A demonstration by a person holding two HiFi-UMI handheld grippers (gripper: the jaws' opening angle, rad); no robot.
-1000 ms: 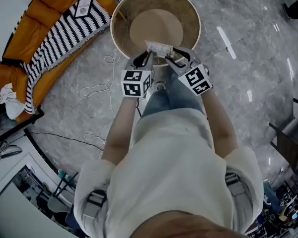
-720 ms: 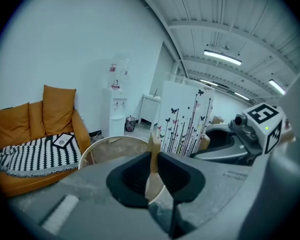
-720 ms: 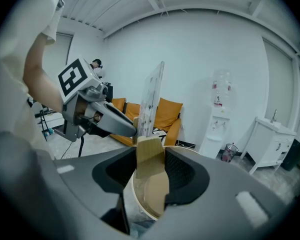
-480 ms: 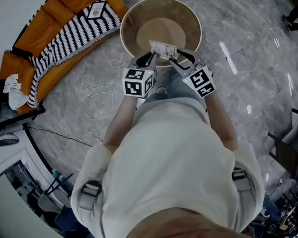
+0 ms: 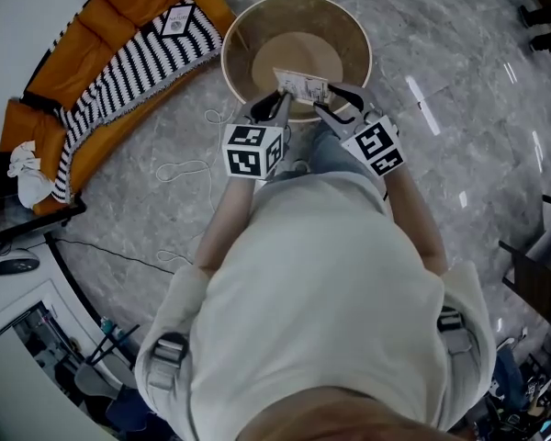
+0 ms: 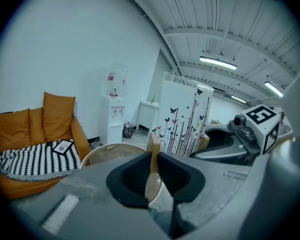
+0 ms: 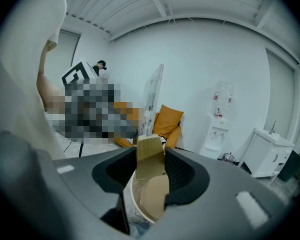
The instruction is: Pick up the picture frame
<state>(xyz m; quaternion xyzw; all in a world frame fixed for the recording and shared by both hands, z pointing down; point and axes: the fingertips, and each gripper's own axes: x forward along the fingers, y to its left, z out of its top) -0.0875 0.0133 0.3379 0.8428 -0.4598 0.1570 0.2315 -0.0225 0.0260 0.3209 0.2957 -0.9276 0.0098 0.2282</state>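
The picture frame [image 5: 301, 87], a clear panel printed with butterflies and stems on pale wooden end blocks, hangs over the round wooden table [image 5: 234, 39]. My left gripper [image 5: 277, 101] is shut on the thin wooden block at the frame's left end [image 6: 153, 146]. In the left gripper view the printed panel [image 6: 182, 116] stands upright beyond the pads. My right gripper [image 5: 328, 101] is shut on the wider wooden block [image 7: 150, 156] at the other end, and the clear panel [image 7: 154, 99] rises edge-on above it.
An orange sofa with a striped blanket [image 5: 119, 62] lies at the upper left, and loose cables [image 5: 179, 168] trail on the marble floor beside it. A water dispenser [image 6: 115, 109] and a white cabinet [image 7: 272, 151] stand by the wall. A dark chair [image 5: 542, 265] is at the right.
Both grippers have risen together with the frame held between them, so it now hangs higher over the round table. Most of the lift came in the earlier half second.
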